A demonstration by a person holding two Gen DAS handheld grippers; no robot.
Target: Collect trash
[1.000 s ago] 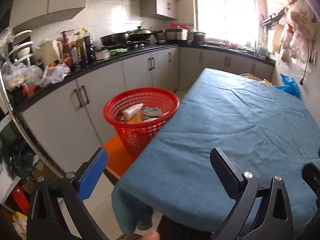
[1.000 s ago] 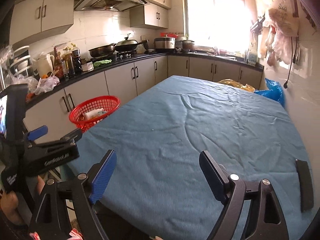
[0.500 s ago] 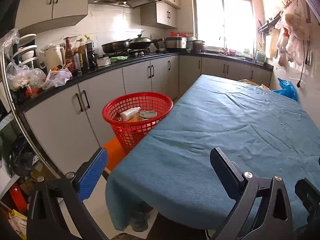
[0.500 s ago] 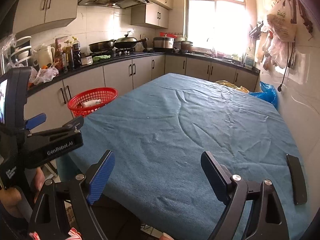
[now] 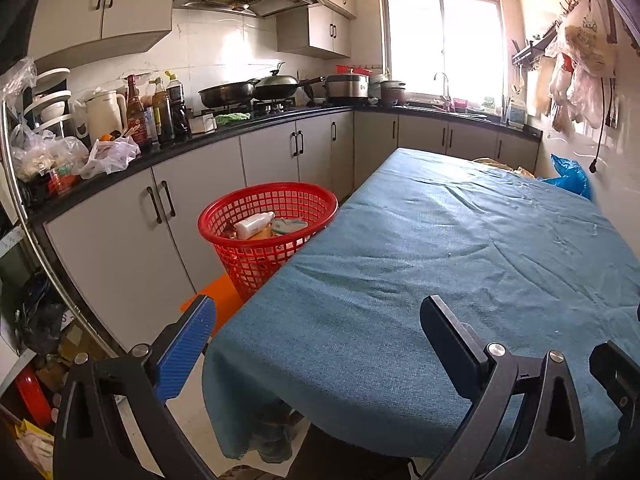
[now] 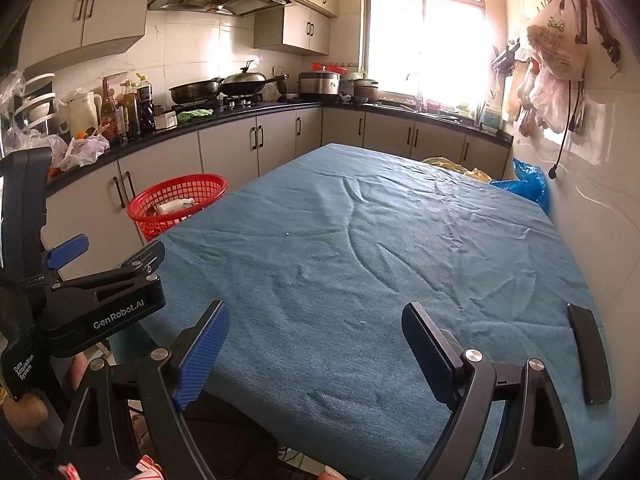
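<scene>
my left gripper (image 5: 316,332) hangs over the near-left corner of the worktop (image 5: 460,248), fingers spread wide, holding nothing. my right gripper (image 6: 316,340) hangs level over the near edge, also spread wide and holding nothing. both gripper bodies are cut off by the frame bottoms. in the right wrist view, the left gripper unit shows side-on at far left, partly cropped. one dark flat object (image 6: 590,356) lies on the blue cloth near the right edge; i cannot tell what it is. one red basket (image 5: 268,232) stands on the floor just beside the worktop's left side, on an orange sheet (image 5: 212,300) mostly hidden under it. inside i count one white bottle (image 5: 254,224) and one greenish piece; the rest of the trash is hidden behind the mesh. beyond the far edge, one yellow bag (image 6: 456,166) and one blue bag (image 6: 526,184) are partly hidden. far counter: two woks, bottles too crowded to count.
</scene>
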